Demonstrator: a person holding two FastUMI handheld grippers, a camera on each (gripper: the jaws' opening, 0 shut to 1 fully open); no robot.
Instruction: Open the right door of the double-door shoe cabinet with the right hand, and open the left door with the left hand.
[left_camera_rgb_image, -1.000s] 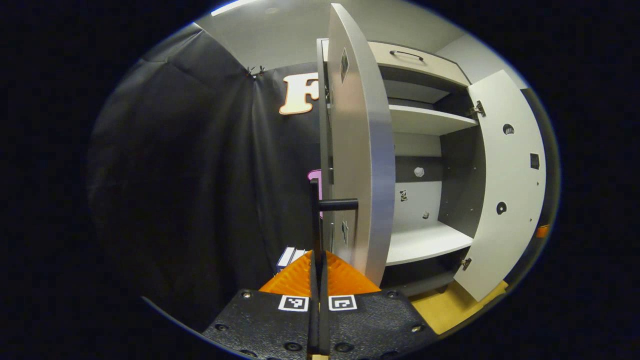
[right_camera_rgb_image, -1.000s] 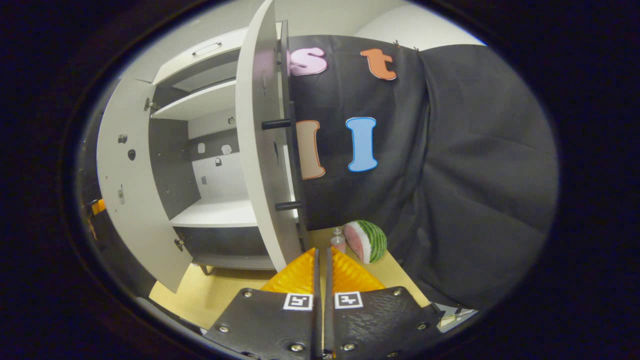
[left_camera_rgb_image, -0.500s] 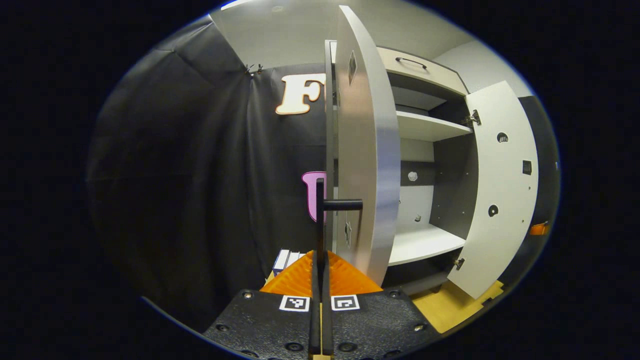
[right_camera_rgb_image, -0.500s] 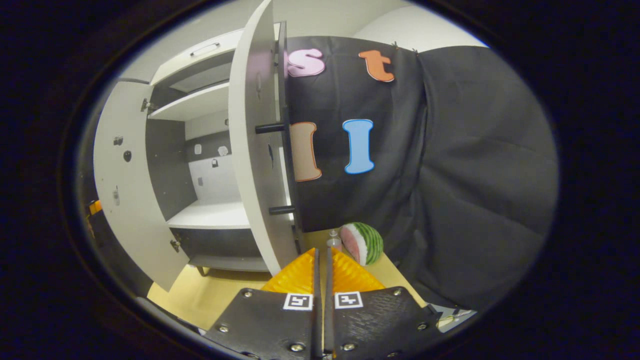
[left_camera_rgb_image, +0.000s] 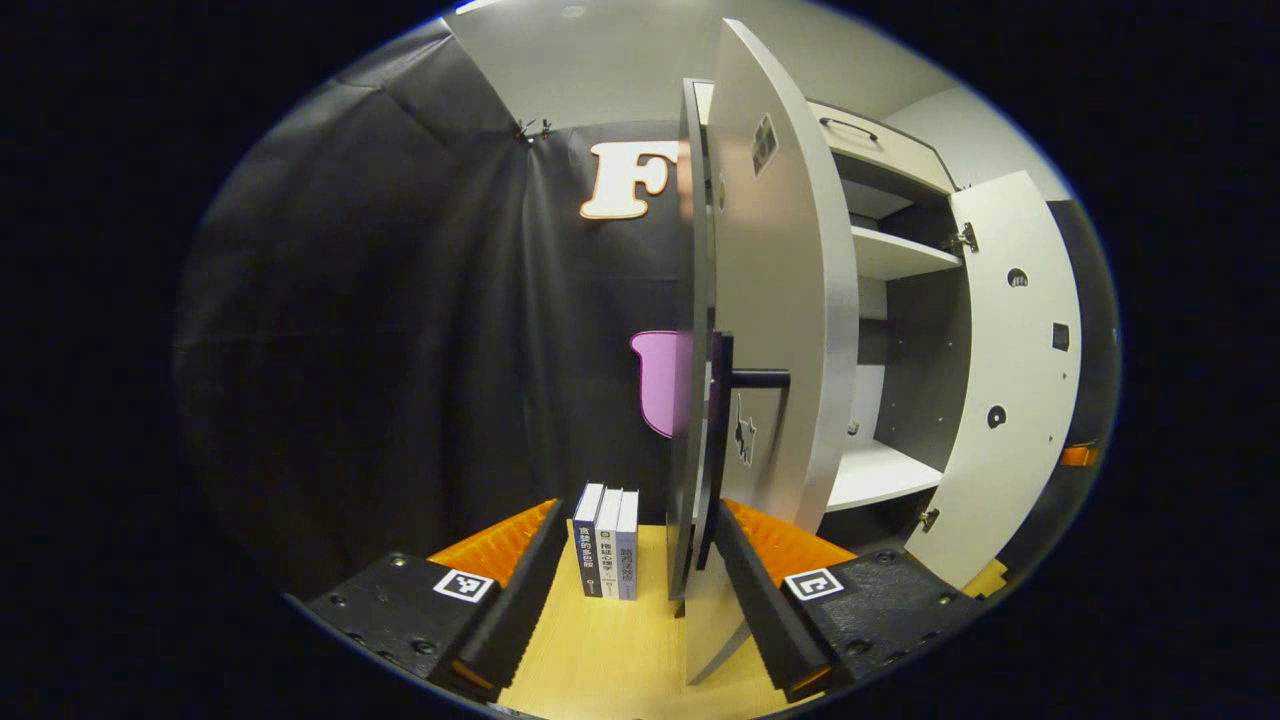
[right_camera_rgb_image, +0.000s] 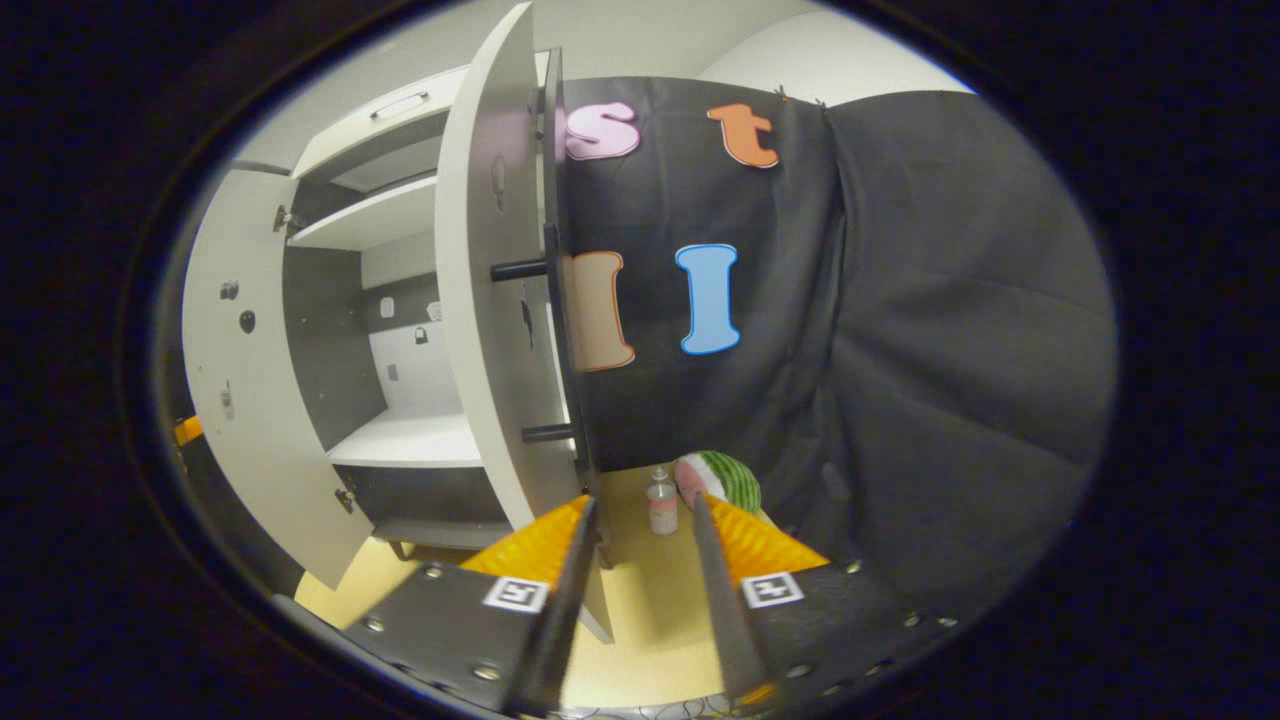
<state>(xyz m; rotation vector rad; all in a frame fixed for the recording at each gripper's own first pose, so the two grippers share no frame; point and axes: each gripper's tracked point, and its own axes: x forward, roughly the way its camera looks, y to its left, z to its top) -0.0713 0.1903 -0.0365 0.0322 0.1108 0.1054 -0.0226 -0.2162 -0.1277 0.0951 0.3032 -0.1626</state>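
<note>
Both flat matte doors (left_camera_rgb_image: 785, 300) ajar.

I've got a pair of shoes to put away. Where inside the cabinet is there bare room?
The lower shelf and the upper shelf both look bare between the two open doors. It is tighter outside: books by the left door, bottle and watermelon by the right door.

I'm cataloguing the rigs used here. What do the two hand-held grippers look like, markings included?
The left hand-held gripper and the right hand-held gripper match: each has two black textured blocks studded with screws, a square black-and-white marker on each block, and long ridged fingers tapering forward. No cables or sleeves are visible.
</note>
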